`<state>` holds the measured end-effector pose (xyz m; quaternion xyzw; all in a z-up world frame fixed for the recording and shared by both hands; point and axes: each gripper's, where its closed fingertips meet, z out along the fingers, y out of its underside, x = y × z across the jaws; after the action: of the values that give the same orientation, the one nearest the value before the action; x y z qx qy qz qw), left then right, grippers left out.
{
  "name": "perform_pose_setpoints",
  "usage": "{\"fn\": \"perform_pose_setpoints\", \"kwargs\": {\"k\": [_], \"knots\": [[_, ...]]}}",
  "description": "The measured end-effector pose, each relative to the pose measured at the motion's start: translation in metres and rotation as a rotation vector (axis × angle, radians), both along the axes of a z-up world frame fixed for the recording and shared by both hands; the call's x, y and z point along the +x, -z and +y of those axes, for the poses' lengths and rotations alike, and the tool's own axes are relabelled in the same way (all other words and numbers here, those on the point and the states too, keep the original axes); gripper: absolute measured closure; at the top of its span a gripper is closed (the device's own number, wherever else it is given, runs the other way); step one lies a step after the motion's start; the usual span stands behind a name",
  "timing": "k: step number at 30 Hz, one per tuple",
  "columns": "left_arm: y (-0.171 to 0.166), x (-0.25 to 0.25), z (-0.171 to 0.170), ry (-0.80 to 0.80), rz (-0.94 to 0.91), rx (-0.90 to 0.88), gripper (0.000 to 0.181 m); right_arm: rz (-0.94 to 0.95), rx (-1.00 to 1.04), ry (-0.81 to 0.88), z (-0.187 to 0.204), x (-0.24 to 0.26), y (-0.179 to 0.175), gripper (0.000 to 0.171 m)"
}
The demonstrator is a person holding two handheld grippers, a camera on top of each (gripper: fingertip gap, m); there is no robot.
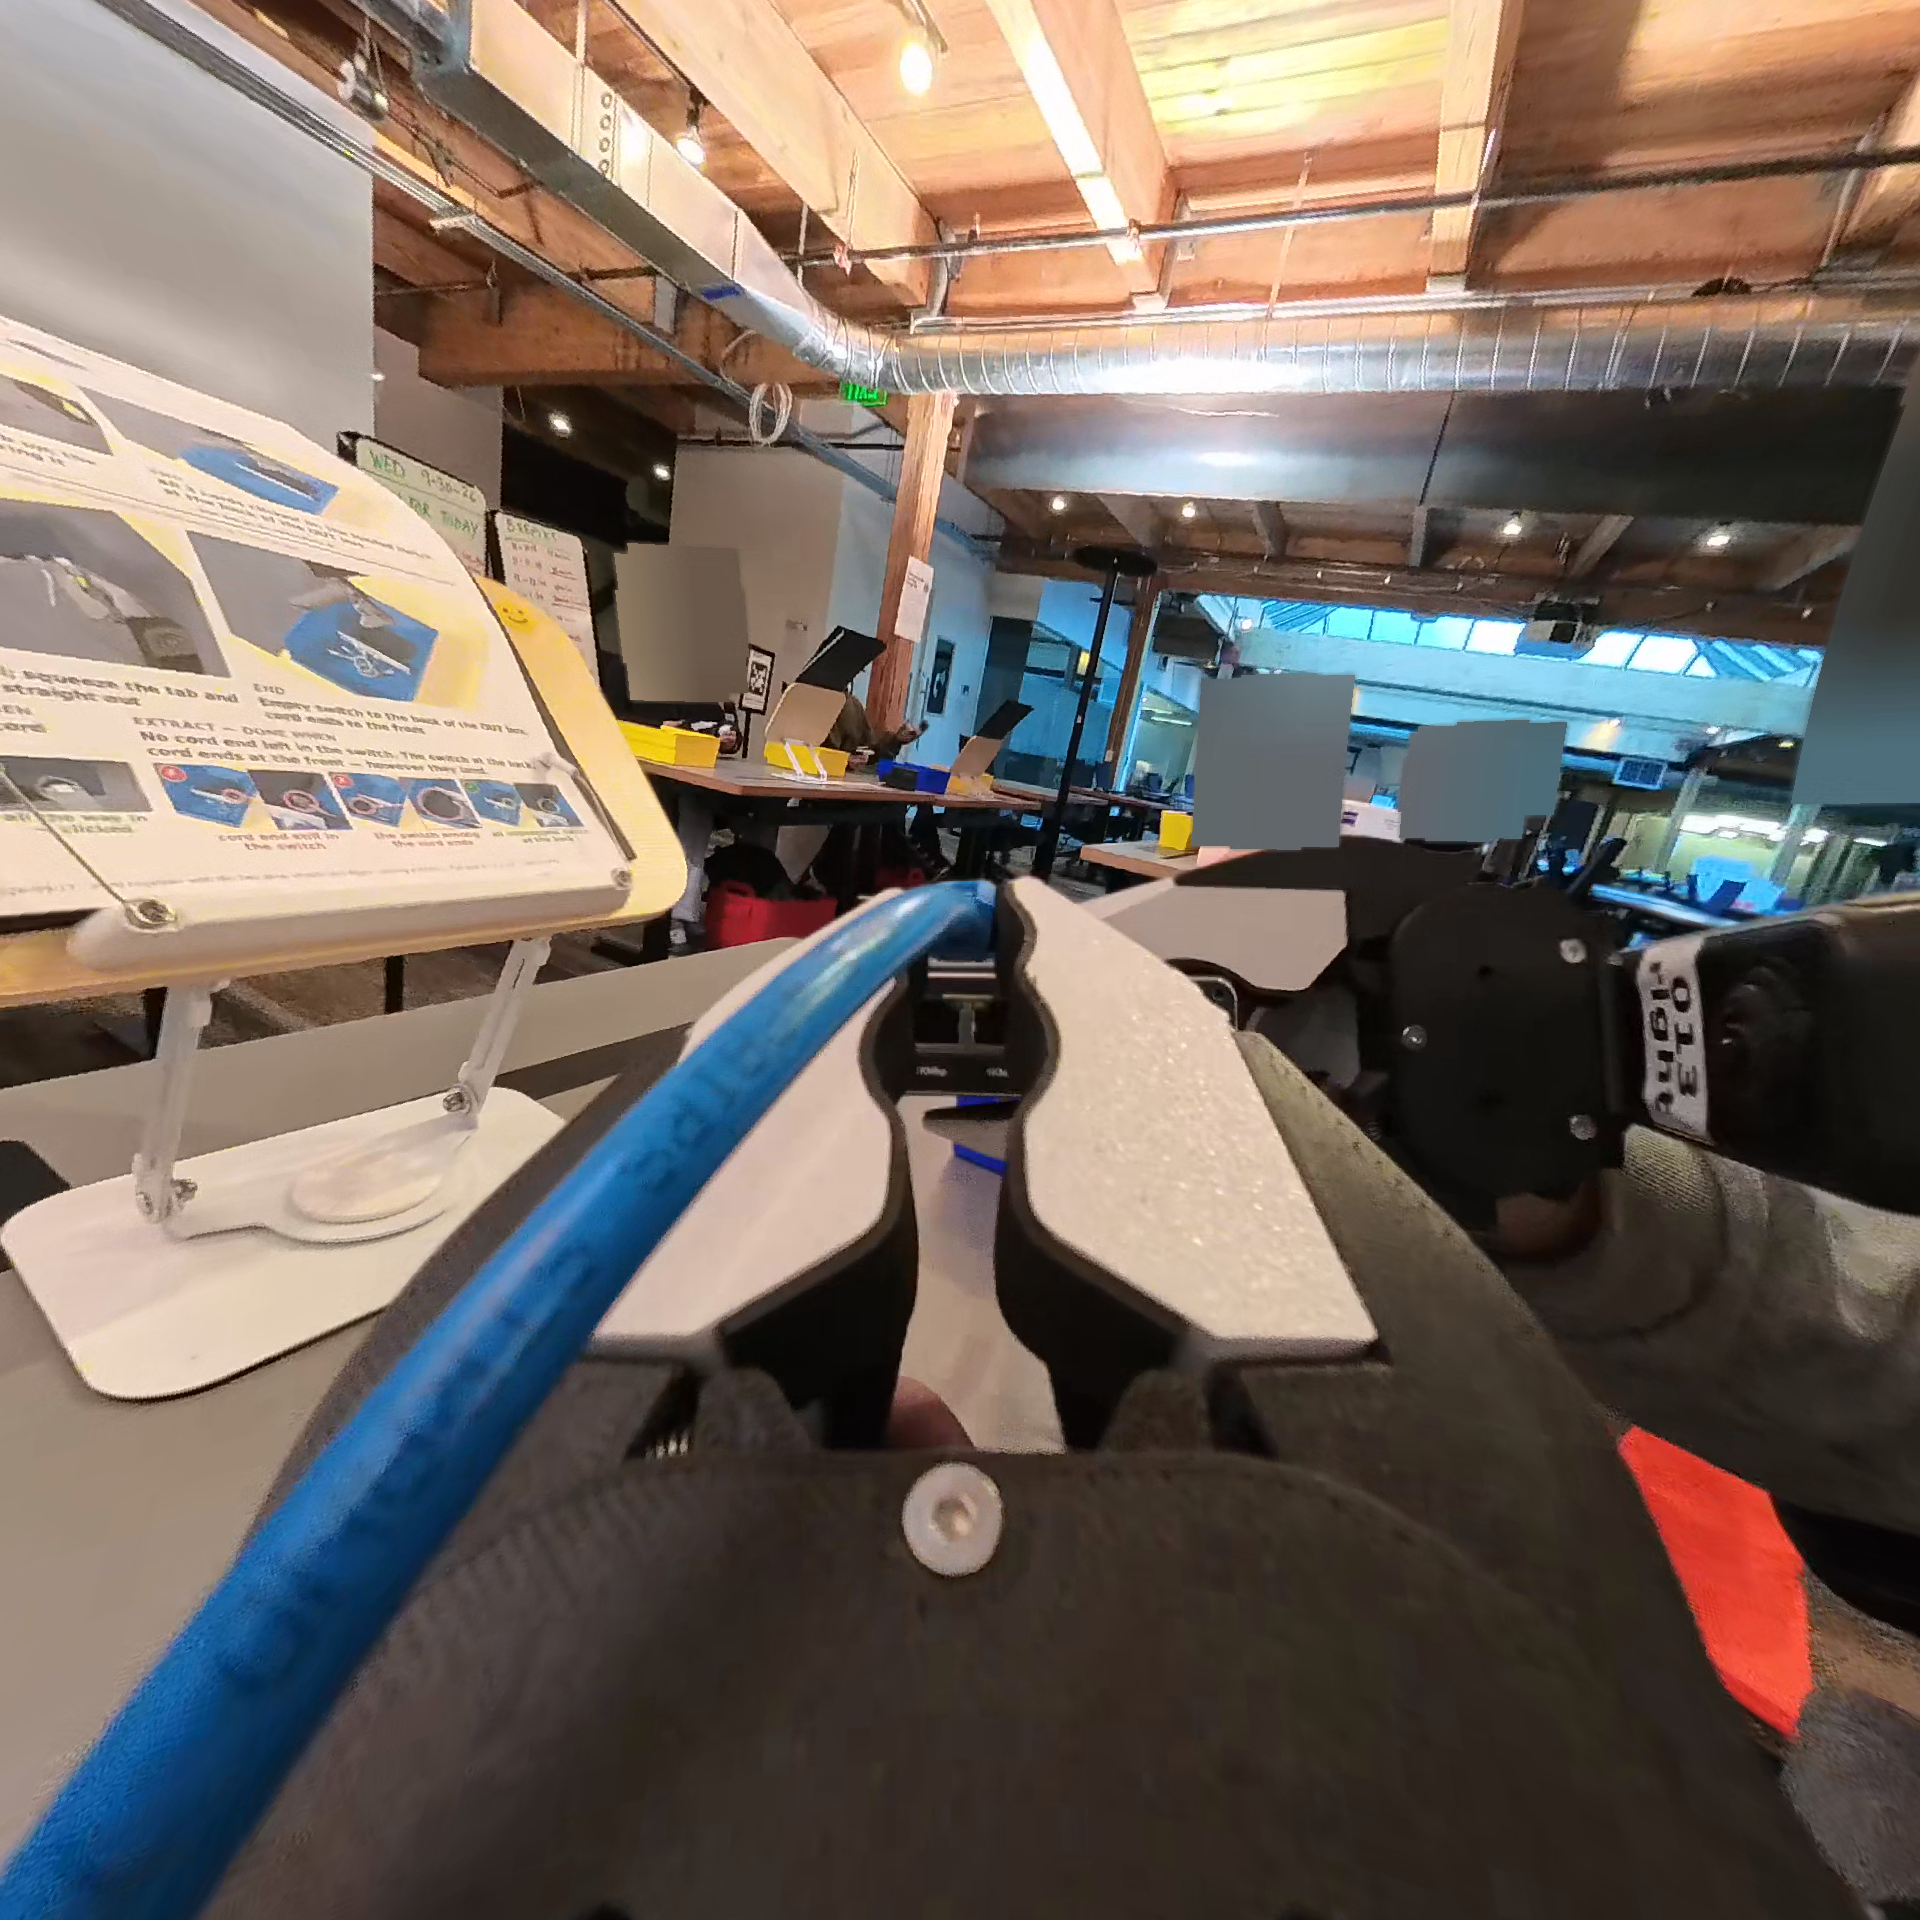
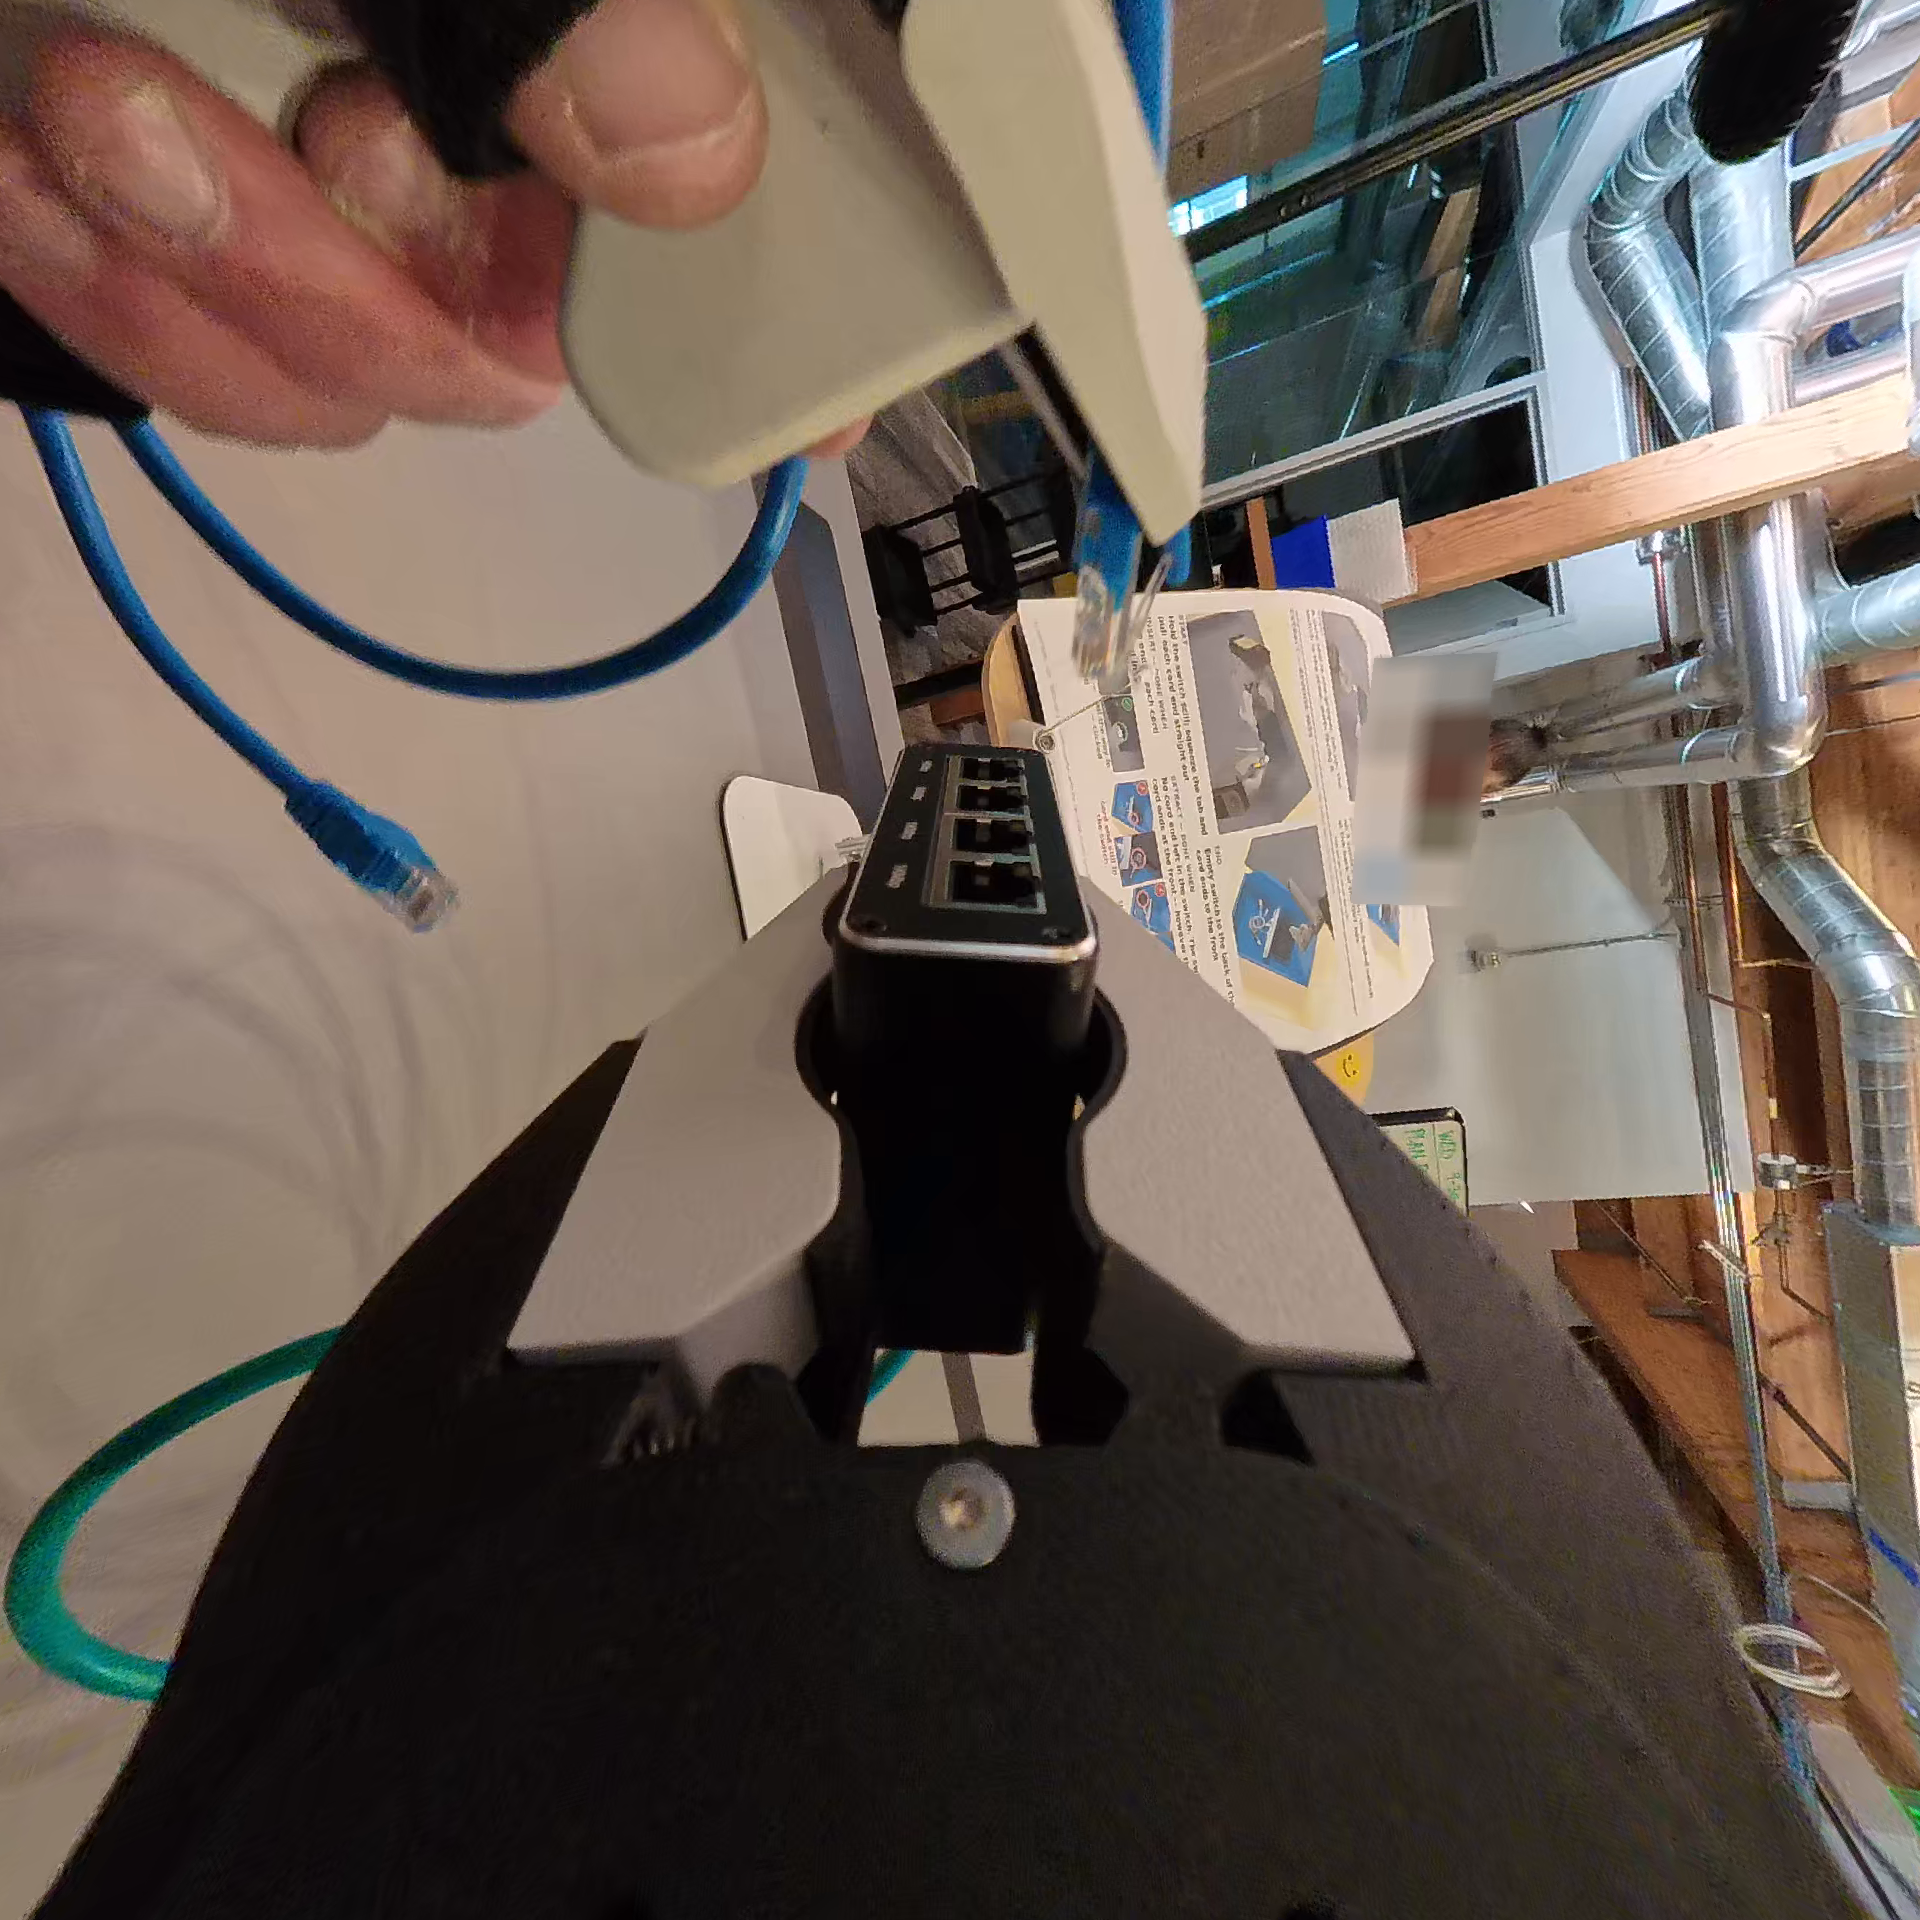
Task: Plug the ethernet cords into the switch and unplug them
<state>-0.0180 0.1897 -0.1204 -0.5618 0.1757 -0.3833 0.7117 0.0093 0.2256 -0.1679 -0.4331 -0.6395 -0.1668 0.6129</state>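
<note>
Instruction sheet on white stand; silver ceiling duct.

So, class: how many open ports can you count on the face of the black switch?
4, in one row along the face of the switch that the right gripper clamps. All look empty; the blue plug in the left gripper hangs just beyond the far end.

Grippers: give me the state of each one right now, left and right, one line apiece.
Left gripper: closed on the plug end of the blue ethernet cord, above the switch's ports.
Right gripper: closed on the black switch, ports all empty.
</note>
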Motion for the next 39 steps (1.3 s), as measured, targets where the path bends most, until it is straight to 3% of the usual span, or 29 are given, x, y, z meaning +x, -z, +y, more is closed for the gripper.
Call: {"fn": "perform_pose_setpoints", "kwargs": {"k": [12, 30, 39], "knots": [[-0.006, 0.003, -0.002, 0.049, -0.101, 0.022, 0.17, 0.023, -0.023, 0.006, -0.005, 0.0, -0.003, 0.138], [0.006, 0.01, 0.004, 0.018, -0.039, 0.009, 0.17, 0.093, -0.092, -0.022, -0.007, 0.004, -0.008, 0.139], [0.02, 0.009, 0.013, 0.006, -0.034, -0.032, 0.169, -0.011, -0.101, 0.056, 0.01, 0.013, 0.012, 0.139]]}}
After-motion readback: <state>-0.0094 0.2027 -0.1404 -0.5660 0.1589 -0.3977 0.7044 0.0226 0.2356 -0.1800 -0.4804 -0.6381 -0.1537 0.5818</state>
